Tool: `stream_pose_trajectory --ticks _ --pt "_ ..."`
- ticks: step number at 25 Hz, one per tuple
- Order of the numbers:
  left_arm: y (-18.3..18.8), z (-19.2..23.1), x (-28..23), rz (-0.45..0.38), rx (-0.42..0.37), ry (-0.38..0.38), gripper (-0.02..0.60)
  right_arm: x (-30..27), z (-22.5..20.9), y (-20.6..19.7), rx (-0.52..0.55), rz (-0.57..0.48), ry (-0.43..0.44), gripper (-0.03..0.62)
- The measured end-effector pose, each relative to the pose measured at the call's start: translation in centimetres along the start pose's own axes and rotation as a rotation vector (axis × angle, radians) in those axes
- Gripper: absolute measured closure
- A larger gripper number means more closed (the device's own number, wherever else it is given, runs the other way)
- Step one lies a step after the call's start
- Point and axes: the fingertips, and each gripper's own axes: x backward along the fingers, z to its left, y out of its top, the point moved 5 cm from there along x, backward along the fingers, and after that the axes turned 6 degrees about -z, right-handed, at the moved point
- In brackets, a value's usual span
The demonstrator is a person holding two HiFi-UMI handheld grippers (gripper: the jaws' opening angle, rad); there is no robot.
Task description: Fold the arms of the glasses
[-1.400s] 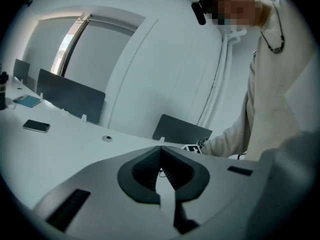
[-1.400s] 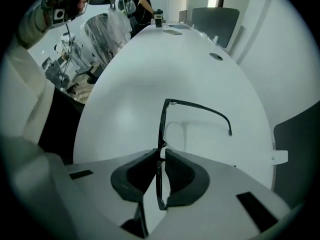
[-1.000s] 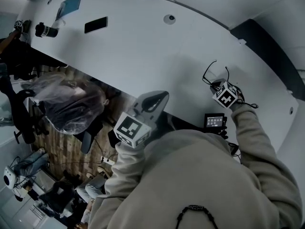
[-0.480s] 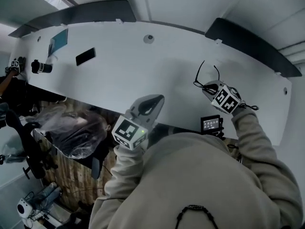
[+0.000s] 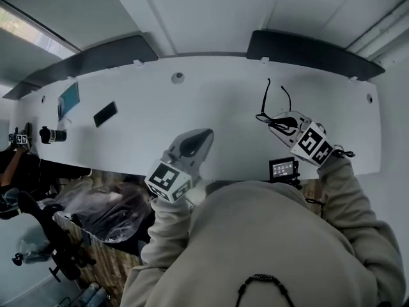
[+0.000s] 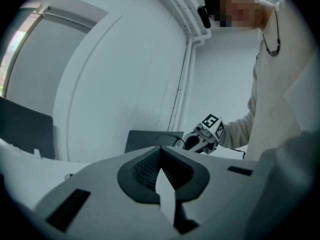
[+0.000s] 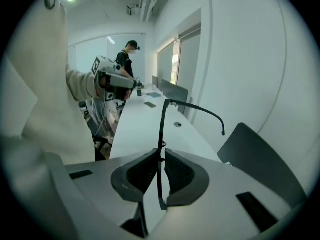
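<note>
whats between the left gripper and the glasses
Nothing but bare white table lies between the shut left gripper and the glasses, which the right gripper holds; the head view shows it.

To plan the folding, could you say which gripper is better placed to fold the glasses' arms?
Left. The right gripper is clamped on the glasses, arms open; the left gripper is shut, empty, free.

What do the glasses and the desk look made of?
Glasses: thin black frame and arms with a matt dark finish and slim, curved arm tips. They are probably plastic or coated metal; the look leaves it open.
Desk: smooth white top, likely laminate, with an even, matt surface, soft shading and no grain.
</note>
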Motion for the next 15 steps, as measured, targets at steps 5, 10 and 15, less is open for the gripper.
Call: stream_pose_trajectory --ticks 5,10,15 --pt "2.7 0.1 -1.1 -0.083 0.000 -0.078 0.578 4.1 0.8 4.1 -0.083 -0.168 -0.044 0.534" --pt "6.1 -0.4 -3.2 -0.129 -0.034 -0.125 0.578 8.4 1.6 7.1 -0.152 -0.317 -0.033 0.534" --pt "10.1 -2.4 -6.1 -0.201 -0.057 -0.213 0.578 13.1 2.2 9.9 -0.232 -0.488 0.005 0.535"
